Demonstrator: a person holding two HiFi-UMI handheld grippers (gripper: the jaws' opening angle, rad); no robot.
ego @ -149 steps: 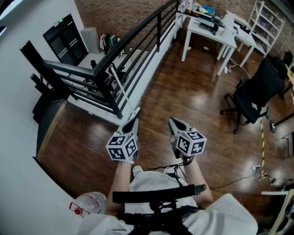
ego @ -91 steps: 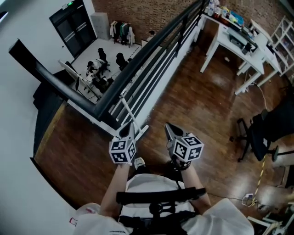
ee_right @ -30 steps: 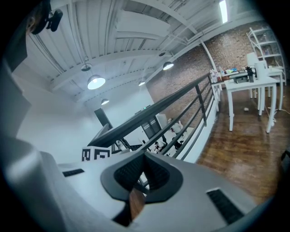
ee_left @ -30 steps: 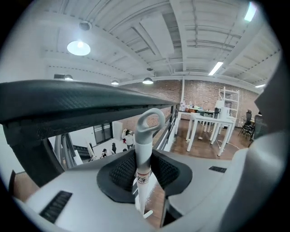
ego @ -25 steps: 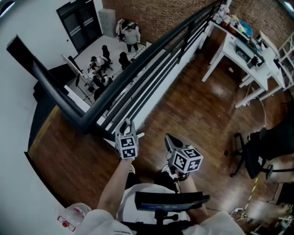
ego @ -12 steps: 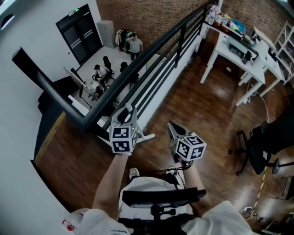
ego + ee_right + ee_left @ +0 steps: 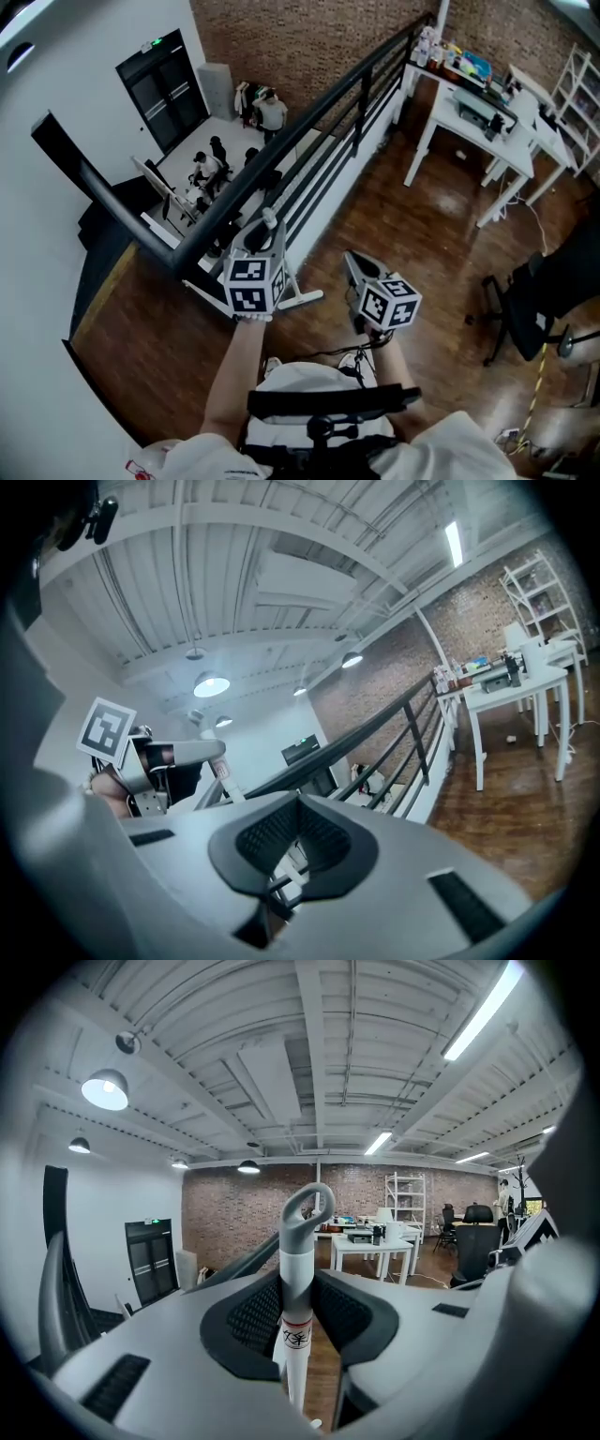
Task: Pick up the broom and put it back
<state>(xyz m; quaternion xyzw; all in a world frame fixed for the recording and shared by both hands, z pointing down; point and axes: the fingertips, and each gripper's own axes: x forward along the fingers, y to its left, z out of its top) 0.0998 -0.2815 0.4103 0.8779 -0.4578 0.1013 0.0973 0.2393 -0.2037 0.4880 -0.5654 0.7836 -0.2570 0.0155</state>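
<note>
The broom is a white pole with a grey loop cap (image 7: 298, 1232). It stands upright between my left gripper's (image 7: 298, 1309) dark pads, which are shut on the pole just below the cap. In the head view the left gripper (image 7: 263, 236) is raised beside the black railing. The cap (image 7: 270, 217) pokes out above it, and the white broom head (image 7: 303, 300) shows below by the railing's foot. My right gripper (image 7: 355, 262) hovers to the right with its jaws together and nothing in them. The right gripper view shows the right gripper's (image 7: 298, 804) tips meeting, with the broom pole (image 7: 226, 785) off to the left.
A black railing (image 7: 300, 141) runs diagonally along the edge of the wooden floor, with a lower level and people beyond it. White tables (image 7: 469, 103) stand at the back right and a black office chair (image 7: 548, 281) at the right. A white wall closes off the left.
My left gripper has risen with the broom, and its cube now sits nearer the head camera. The right gripper has risen a little.
</note>
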